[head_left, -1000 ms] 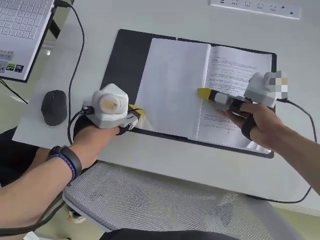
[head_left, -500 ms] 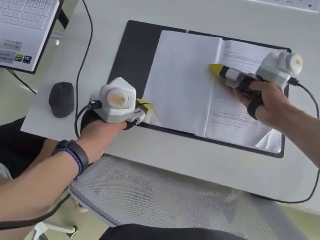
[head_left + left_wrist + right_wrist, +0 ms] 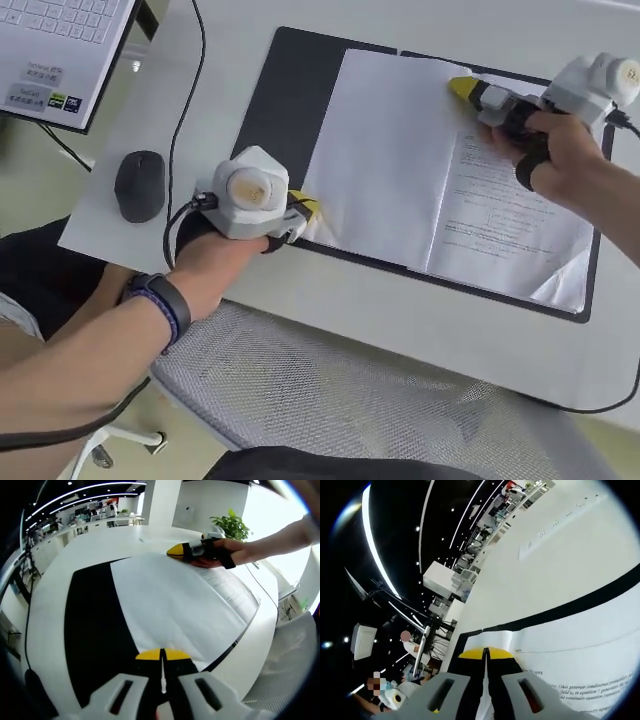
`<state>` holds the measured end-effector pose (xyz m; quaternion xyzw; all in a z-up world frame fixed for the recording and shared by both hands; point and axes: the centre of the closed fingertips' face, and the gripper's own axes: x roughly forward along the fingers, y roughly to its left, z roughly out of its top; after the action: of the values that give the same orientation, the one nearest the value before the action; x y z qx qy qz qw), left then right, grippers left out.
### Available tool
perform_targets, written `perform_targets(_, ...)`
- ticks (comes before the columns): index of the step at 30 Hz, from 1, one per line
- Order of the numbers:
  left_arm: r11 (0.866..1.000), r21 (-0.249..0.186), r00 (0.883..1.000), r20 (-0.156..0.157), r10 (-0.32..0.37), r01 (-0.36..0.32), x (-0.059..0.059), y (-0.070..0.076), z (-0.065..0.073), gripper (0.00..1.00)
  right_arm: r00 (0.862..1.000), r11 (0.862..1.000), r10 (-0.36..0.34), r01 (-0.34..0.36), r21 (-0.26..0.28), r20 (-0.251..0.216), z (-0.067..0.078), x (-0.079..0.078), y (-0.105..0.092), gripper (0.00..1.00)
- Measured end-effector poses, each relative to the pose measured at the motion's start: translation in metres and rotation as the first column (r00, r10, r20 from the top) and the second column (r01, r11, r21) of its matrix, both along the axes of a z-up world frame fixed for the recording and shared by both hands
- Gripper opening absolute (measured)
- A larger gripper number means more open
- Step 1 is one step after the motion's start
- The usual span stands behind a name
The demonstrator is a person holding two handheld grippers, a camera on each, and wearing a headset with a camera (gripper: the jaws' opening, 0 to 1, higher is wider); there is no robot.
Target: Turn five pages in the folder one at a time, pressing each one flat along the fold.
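- The folder [image 3: 280, 90] is lying open at the upper middle of the head view.
- We are pressing our right gripper [image 3: 462, 88], jaws together, onto the fold [image 3: 447, 180] at upper right, seemingly to flatten it.
- We are resting our left gripper [image 3: 305, 208], jaws also together, on the turned page [image 3: 385, 160] at its lower left corner, pinning it down.

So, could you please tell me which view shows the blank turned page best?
The head view: nearly the whole blank page lies flat in frame, from free edge to fold. The left gripper view shows it foreshortened; the right gripper view catches a sliver by the fold.
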<state>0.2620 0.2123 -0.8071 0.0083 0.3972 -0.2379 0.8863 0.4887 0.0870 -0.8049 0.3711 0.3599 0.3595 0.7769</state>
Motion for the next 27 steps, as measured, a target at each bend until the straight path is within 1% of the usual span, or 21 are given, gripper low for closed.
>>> perform_targets(5, 1.0, 0.001, 1.0, -0.004, 0.001, 0.0, 0.0, 0.0, 0.0, 0.0, 1.0, 1.0, -0.02, 0.02, 0.011, -0.007, -0.001, 0.013, 0.001, 0.0)
perform_targets(7, 1.0, 0.002, 1.0, -0.005, 0.001, -0.001, 0.0, 0.0, -0.001, 0.0, 1.0, 1.0, -0.031, 0.031, 0.006, -0.003, 0.0, 0.019, 0.0, 0.0)
perform_targets(11, 1.0, 0.003, 1.0, -0.008, 0.002, -0.002, 0.001, 0.001, -0.001, 0.0, 0.997, 0.997, -0.07, 0.07, 0.015, -0.014, -0.002, 0.03, -0.003, 0.0)
perform_targets(12, 1.0, 0.002, 1.0, -0.008, 0.002, -0.002, 0.001, 0.001, -0.001, 0.0, 0.997, 0.997, -0.072, 0.072, 0.019, -0.014, -0.002, 0.03, -0.004, 0.0)
perform_targets(14, 1.0, 0.001, 1.0, -0.009, 0.002, -0.002, 0.001, 0.001, -0.002, 0.0, 0.997, 0.997, -0.076, 0.075, 0.023, 0.015, 0.0, 0.028, -0.004, 0.0)
perform_targets(16, 1.0, 0.003, 1.0, -0.009, 0.0, 0.0, 0.001, 0.001, -0.002, 0.0, 0.996, 0.996, -0.087, 0.086, 0.034, 0.018, 0.0, 0.028, -0.005, 0.0)
perform_targets(19, 1.0, 0.004, 1.0, -0.01, -0.002, 0.002, 0.002, 0.001, -0.003, 0.0, 0.997, 0.996, -0.078, 0.077, 0.04, 0.025, 0.003, 0.021, -0.005, 0.0)
perform_targets(23, 1.0, 0.002, 1.0, -0.008, -0.004, 0.004, 0.002, 0.001, -0.003, 0.0, 0.999, 0.998, -0.041, 0.04, 0.039, 0.035, 0.005, 0.005, -0.004, 0.0)
perform_targets(26, 1.0, 0.001, 1.0, -0.007, -0.007, 0.007, 0.002, 0.0, -0.003, 0.0, 0.999, 0.999, -0.021, 0.02, 0.03, 0.04, 0.005, -0.003, -0.003, 0.0)
perform_targets(27, 1.0, 0.001, 1.0, -0.007, -0.009, 0.009, 0.002, 0.0, -0.003, 0.0, 0.999, 1.0, -0.01, 0.009, 0.028, 0.042, 0.007, -0.01, -0.002, 0.0)
